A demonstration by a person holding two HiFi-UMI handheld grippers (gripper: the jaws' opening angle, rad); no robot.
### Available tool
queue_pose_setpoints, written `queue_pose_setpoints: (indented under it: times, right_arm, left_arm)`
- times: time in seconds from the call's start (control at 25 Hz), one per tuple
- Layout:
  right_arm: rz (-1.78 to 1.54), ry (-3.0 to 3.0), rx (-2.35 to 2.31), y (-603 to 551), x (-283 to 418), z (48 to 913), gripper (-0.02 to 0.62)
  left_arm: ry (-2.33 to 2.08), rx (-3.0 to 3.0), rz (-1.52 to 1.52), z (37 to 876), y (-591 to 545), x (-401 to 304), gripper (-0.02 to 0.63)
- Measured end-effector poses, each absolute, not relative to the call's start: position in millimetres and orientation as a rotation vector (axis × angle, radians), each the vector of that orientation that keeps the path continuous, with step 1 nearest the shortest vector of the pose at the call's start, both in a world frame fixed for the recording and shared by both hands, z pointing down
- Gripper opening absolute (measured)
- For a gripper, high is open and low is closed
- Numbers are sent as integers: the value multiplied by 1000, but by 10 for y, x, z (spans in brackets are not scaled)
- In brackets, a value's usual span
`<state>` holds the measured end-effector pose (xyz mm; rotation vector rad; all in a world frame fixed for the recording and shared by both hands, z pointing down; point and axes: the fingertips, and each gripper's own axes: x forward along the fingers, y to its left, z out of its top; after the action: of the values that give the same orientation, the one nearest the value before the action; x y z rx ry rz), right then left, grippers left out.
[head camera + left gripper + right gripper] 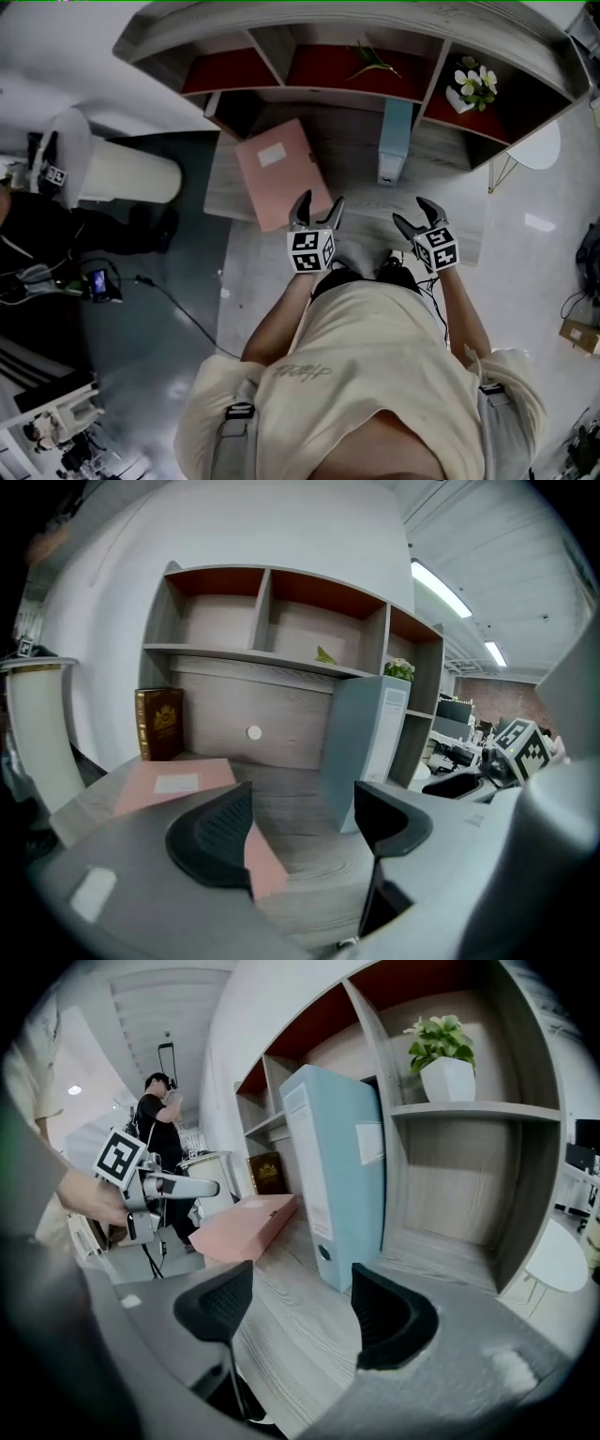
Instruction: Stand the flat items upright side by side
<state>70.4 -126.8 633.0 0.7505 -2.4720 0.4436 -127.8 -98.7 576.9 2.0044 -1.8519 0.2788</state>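
Note:
A pink flat file box (281, 173) lies flat on the left part of the grey wooden desk (347, 155). A light blue binder (394, 141) stands upright to its right, under the shelf unit. My left gripper (319, 204) hovers open over the pink box's near corner, and that corner (258, 855) shows beside its left jaw without being pressed. My right gripper (412, 214) is open and empty near the desk's front edge, below the binder (333, 1176). The pink box (248, 1224) and my left gripper (178, 1187) also appear in the right gripper view.
A brown book (159, 724) stands at the desk's back left. The shelf above holds a potted plant (473, 86) and a green sprig (373, 64). A white cylinder (122, 173) is left of the desk, a round white table (539, 145) to its right. A person (159, 1110) stands behind.

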Motion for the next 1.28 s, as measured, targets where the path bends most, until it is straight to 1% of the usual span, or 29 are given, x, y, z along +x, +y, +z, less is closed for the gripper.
queue_pose_setpoints:
  times: [0.2,0.56,0.96,1.28]
  right_arm:
    - [435,-2465,706,-1078,258,6358,325]
    - [293,-2476,573,-897,-657,6333,328]
    - [315,-2460,456,-929,-1100,6362,328]
    - [377,-2463,403,-1212,-1498,6556,330]
  left_arm:
    - [-1877,1925,270,5916,-614,-1798,357]
    - [-1940,1824,216,6040,-143,-2571,354]
    - [-1964,1676,139,6220,85,-2929,350]
    - [-1943,1621,207,6331,-39,-3215,351]
